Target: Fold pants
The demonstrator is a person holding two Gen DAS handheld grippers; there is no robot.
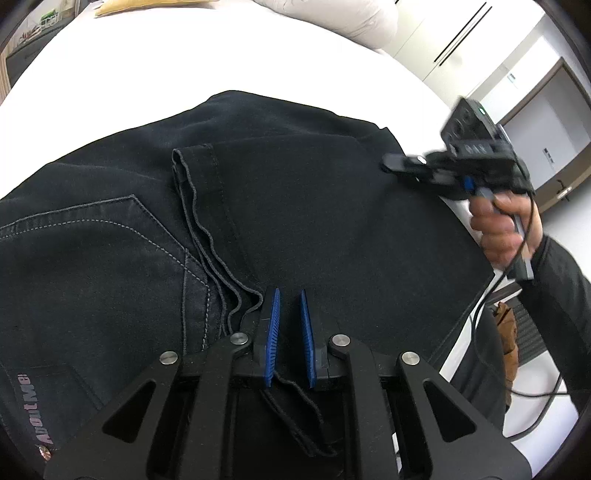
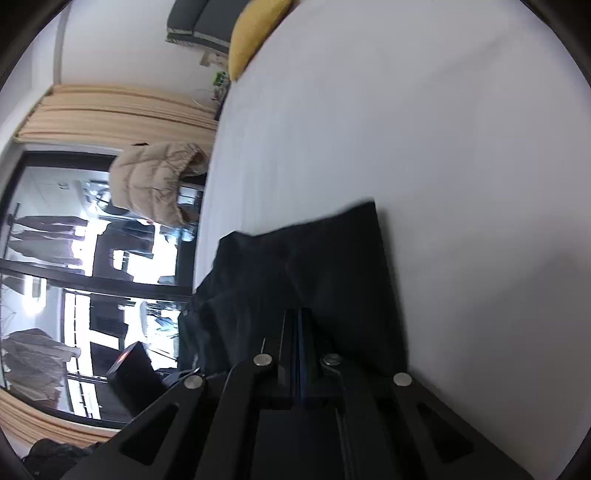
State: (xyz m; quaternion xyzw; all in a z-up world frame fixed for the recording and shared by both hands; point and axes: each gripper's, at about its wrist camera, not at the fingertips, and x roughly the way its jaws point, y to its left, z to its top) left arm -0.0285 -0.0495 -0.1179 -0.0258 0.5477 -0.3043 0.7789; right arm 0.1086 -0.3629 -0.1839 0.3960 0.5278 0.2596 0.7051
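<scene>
Black pants (image 1: pixel 314 206) lie folded on a white bed (image 1: pixel 147 74), with a back pocket and a small label at the left. The leg hems lie stacked on top and run down into my left gripper (image 1: pixel 289 293). Its blue pads (image 1: pixel 273 332) stand a narrow gap apart, shut on the hem cloth. My right gripper (image 1: pixel 388 162), held by a hand (image 1: pixel 495 229), is blurred, its tips at the pants' right fold. In the right wrist view, the right gripper (image 2: pixel 300 312) is shut pad to pad over the pants (image 2: pixel 332 258), with no cloth seen between the pads.
A yellow pillow (image 1: pixel 125 5) and a white pillow (image 1: pixel 332 18) lie at the far end of the bed. A black cable (image 1: pixel 480 332) hangs off the bed's right edge. Beyond the bed (image 2: pixel 443 147) a beige padded jacket (image 2: pixel 155 184) hangs before a window.
</scene>
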